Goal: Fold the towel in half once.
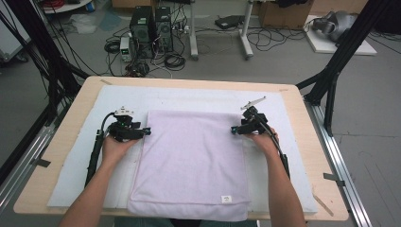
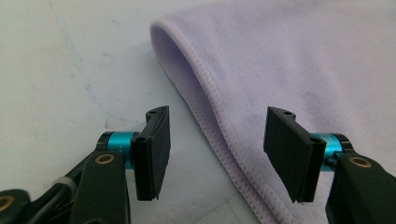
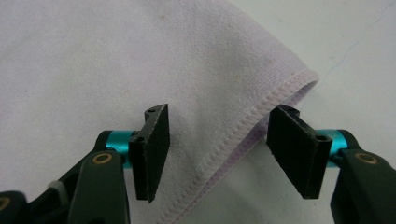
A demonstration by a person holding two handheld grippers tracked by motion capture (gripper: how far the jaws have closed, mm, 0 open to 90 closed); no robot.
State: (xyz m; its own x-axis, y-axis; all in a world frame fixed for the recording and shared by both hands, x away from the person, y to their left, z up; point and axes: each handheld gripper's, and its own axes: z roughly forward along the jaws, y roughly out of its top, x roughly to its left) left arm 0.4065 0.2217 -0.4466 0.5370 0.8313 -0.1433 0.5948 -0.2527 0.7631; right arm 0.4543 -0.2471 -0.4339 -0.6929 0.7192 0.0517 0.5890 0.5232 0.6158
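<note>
High view: a lilac towel (image 1: 189, 161) lies flat on the white mat (image 1: 71, 156) covering the surface, folded, with its label near the front edge. The left tool (image 1: 147, 132) sits at the towel's far left corner, the right tool (image 1: 233, 129) at its far right corner. In the left gripper view the jaws stand apart, straddling the stitched hem without pressing it. The right gripper view shows the same: jaws apart, hem between them, nothing clamped.

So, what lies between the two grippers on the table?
In the high view, the lilac towel spans the whole stretch between the left gripper and the right gripper; nothing else lies there.
</note>
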